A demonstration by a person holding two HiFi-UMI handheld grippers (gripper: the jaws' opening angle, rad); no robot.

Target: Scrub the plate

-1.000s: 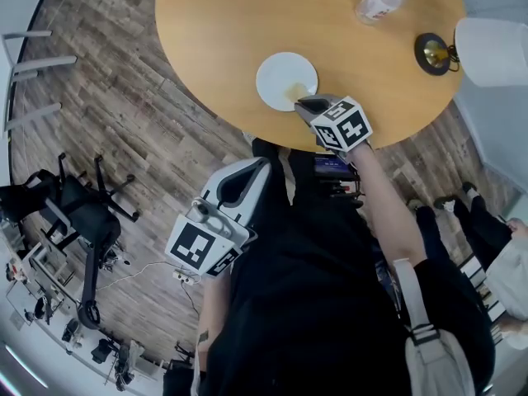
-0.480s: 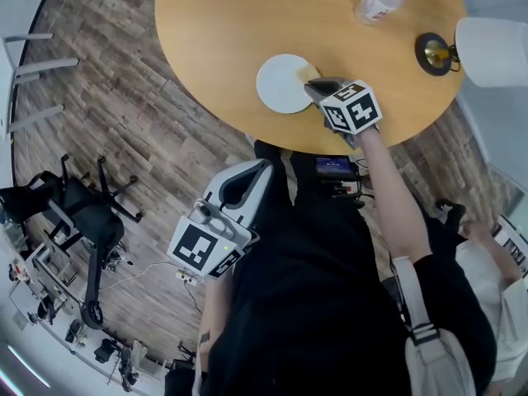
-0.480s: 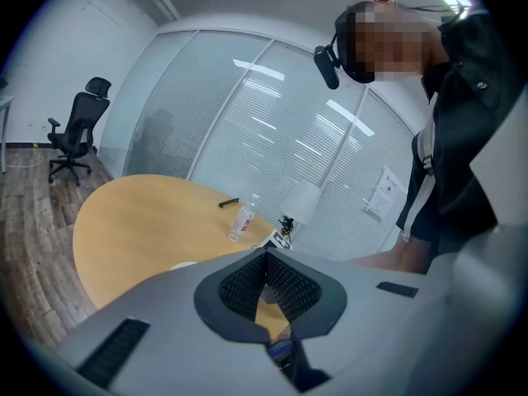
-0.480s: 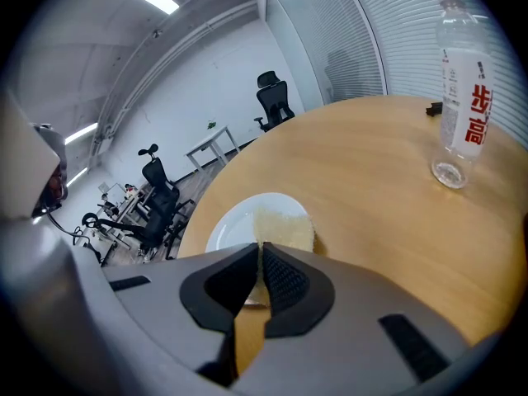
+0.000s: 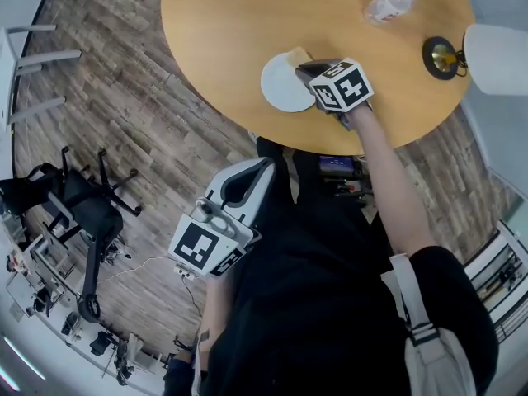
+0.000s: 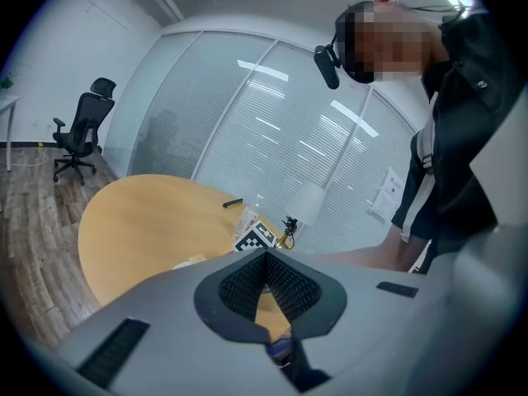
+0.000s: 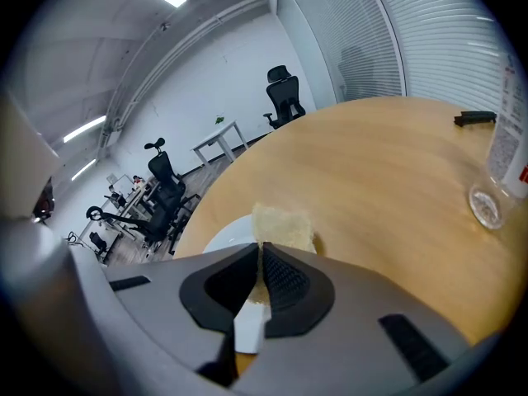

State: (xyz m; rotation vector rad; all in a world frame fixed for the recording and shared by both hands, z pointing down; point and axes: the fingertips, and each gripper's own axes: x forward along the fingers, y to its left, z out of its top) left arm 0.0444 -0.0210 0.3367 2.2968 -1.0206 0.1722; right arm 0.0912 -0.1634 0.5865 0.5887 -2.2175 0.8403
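A white plate [image 5: 280, 87] lies near the front edge of the round wooden table [image 5: 239, 19]. My right gripper [image 5: 307, 67] is shut on a yellow sponge [image 5: 298, 55], which rests on the plate's far right rim. In the right gripper view the sponge [image 7: 282, 225] sticks out past the jaws over the plate [image 7: 221, 238]. My left gripper [image 5: 238, 190] hangs low at the person's side, away from the table, its jaws shut with nothing between them [image 6: 266, 271].
A clear plastic bottle [image 5: 388, 2] lies at the table's far right, also in the right gripper view [image 7: 503, 167]. A lamp with a white shade [image 5: 495, 48] stands at the right edge. Office chairs [image 5: 78, 200] stand on the wood floor at left.
My right gripper has carried the sponge from the plate's near right edge up along its right side to the far rim. The left gripper has not moved.
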